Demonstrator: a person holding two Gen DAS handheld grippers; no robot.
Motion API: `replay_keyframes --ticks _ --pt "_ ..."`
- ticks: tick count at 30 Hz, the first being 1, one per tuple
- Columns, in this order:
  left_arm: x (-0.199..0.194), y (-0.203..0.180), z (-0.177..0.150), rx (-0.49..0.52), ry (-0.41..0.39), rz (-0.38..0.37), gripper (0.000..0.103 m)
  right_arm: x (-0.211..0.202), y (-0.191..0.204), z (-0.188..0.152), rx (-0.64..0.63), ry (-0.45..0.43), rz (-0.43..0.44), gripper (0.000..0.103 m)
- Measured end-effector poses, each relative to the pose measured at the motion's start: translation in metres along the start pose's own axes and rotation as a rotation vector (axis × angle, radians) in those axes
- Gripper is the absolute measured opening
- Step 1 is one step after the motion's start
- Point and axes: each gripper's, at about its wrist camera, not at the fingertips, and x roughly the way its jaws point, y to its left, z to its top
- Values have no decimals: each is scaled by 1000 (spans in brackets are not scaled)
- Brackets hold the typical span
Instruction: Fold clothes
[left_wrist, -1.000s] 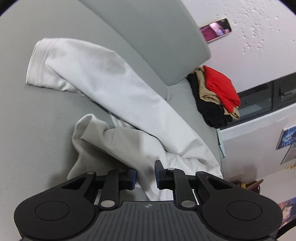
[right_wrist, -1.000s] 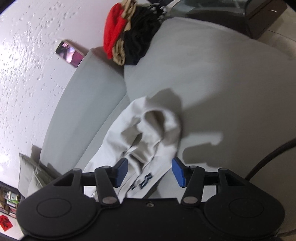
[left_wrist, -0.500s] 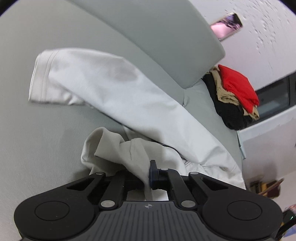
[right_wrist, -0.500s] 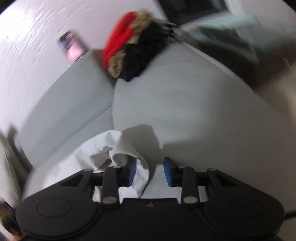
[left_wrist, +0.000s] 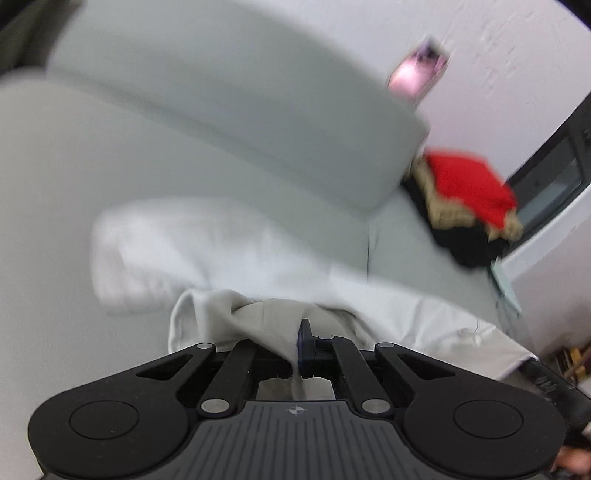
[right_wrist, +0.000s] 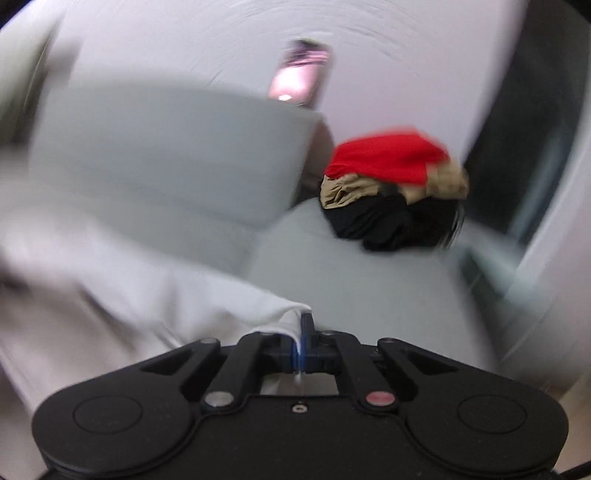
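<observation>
Both views blurred — detail soft throughout.

Left gripper (left_wrist: 297, 345): jaws closed tight on a bunch of pale cloth. The fold rises between the pads and drapes over the left finger; a thin strip of fabric hangs down behind the jaws.

Right gripper (right_wrist: 302, 341): jaws clenched on a corner of the same white garment (right_wrist: 122, 291). The blue pads meet with only the thin fabric edge between them; the cloth runs away to the left from the pinch point.

The garment in the left view (left_wrist: 221, 251) lies across the grey sofa seat (left_wrist: 55, 184), stretched from a pale, rounded end at left to a flatter edge at lower right. The part at the left gripper is gathered and creased.

Backrest cushion (left_wrist: 221, 110) stands behind the garment, running diagonally across the frame.

Pile of clothes (right_wrist: 395, 192) sits at the far end of the seat, beside the cushion's end — red on top, tan under it, black at the bottom. Well apart from the white garment.

Phone (right_wrist: 301, 75) with a pinkish screen, above the cushion top against the white wall (right_wrist: 388, 48).

Dark cabinet (left_wrist: 554, 177) at the right edge, beyond the pile.
</observation>
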Motion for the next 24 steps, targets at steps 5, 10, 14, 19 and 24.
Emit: replay_keyframes --ticks 5,10,14,19,24 --pt "-108 20 60 49 -247 -2 1 -44 -59 34 669 17 241 2" --pt "-186 51 54 113 -255 -13 1 -77 -55 10 878 96 396 2" --pt "-149 88 -13 136 9 152 1 -57 -28 -57 867 298 326 2" --pt "-133 136 -65 -52 95 179 1 -22 -16 -123 885 508 264 2" --pt "-143 146 -79 -95 76 170 6 -39 -5 -118 734 458 283 18"
